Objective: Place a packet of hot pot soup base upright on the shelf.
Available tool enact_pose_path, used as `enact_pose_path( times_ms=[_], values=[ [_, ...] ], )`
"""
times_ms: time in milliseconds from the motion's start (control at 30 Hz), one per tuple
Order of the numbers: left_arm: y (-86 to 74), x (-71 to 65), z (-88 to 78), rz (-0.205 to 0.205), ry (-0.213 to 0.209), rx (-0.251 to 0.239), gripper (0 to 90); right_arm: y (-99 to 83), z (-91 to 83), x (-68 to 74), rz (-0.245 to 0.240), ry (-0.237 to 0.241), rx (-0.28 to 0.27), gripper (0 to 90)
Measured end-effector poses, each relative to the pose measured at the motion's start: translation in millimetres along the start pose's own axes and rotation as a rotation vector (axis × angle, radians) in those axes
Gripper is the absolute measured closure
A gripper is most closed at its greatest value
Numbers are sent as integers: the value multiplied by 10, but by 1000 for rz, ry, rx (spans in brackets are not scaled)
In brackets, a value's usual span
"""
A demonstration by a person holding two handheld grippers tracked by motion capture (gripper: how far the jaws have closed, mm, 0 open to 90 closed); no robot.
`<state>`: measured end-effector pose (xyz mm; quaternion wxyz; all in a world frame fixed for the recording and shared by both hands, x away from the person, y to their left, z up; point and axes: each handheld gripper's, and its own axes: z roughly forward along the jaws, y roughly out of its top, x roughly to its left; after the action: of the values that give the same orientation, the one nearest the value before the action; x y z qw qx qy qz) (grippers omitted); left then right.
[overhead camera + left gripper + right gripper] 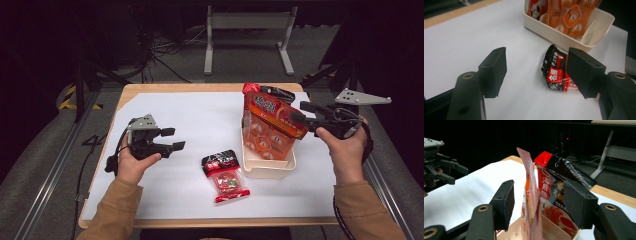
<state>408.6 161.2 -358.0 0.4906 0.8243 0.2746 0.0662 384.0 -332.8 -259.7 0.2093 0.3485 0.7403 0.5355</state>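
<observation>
An orange snack bag [272, 125] is standing upright in a cream plastic bin [267, 170] at the right of the table, its front printed with round pictures and white characters, and the right gripper view is showing it edge-on [531, 195] between that gripper's two pads. Behind it in the same bin a second packet [267, 92], red at the top and black below, is leaning back. A small red and black snack packet [225, 176] with a clear lower window is lying flat on the white sheet [200, 120] just left of the bin; in the left gripper view it is showing beside the right-hand pad [555, 73]. The white sheet is covering most of a light wooden table [210, 87], and beyond it a grey carpeted floor, loose cables and the grey legs of a stand [248, 35] are sitting in a dark room. The right gripper [302, 114] is hovering at the orange bag's upper edge with its jaws standing wide, the bag passing between them without either pad pressing on it. The left gripper [172, 139] is being held over the sheet at the left, well apart from the bin, its jaws spread wide with nothing between them.
</observation>
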Motion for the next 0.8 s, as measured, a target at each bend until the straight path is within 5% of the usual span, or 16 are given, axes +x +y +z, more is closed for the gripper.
enact_pose_path(
  times_ms=[367,800],
  values=[
    [-49,-52,404,-9,-36,137,351,105,-189,-51,-32,-48,38,424],
    [-92,-108,695,-25,-62,201,352,70,-358,-124,-31,-95,72,417]
  ],
)
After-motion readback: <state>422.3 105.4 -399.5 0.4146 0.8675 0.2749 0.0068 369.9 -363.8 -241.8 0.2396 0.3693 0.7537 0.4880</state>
